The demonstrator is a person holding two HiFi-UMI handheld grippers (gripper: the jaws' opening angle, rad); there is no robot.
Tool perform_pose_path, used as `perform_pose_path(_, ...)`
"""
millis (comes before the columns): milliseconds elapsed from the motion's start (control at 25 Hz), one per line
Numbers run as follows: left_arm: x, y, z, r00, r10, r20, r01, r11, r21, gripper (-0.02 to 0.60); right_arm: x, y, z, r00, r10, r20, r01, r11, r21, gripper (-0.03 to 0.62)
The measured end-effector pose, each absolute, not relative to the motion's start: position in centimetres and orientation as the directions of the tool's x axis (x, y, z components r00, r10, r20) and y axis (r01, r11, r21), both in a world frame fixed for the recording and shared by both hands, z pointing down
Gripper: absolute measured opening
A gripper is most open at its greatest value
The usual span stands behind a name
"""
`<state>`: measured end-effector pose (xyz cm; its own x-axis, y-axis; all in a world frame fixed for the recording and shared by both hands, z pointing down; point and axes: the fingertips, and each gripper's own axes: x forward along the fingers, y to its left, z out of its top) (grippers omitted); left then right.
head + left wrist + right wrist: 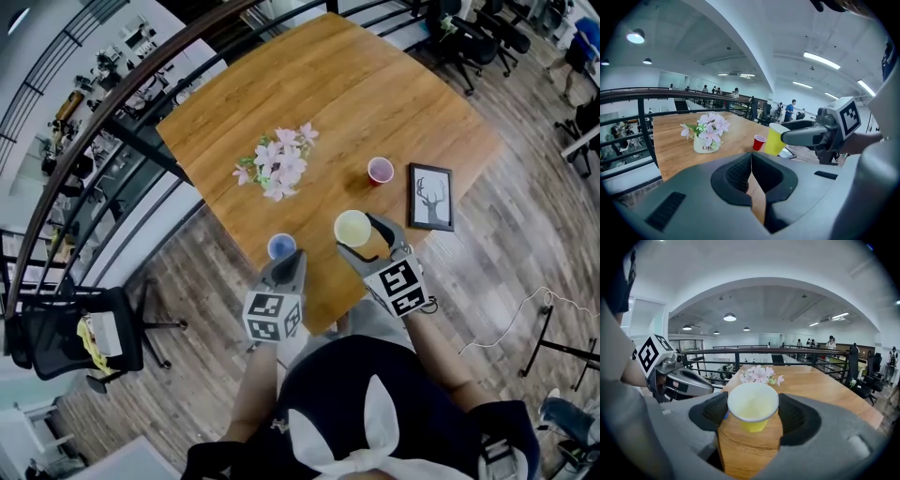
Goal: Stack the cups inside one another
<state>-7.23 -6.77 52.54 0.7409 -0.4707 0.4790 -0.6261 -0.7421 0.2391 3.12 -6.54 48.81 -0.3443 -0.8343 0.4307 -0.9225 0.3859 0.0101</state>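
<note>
step: nest yellow cup (pixel 352 228) | right tool (pixel 752 412): pinching yellow cup upright, clear of desk (pixel 375 84) | left tool (pixel 751 161): pressed together, empty, just beside blue cup (pixel 281 247) | red cup (pixel 380 171): on desk, apart | tip: light squeeze, centre over 1 mouth, lower straight

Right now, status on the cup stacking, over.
Right gripper shut on yellow cup, off the table. Left gripper shut, empty, by blue cup. Red cup apart, not in the way.
</note>
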Motion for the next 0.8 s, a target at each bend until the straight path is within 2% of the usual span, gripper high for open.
perform_pose_path(800,-3.3,-7.6,51.6,0.740,-0.479,0.472,-0.631,-0.736,0.244,0.018,7.4,-8.8,46.2,-0.351,-0.851,0.392,-0.920,0.392,0.026,0.331)
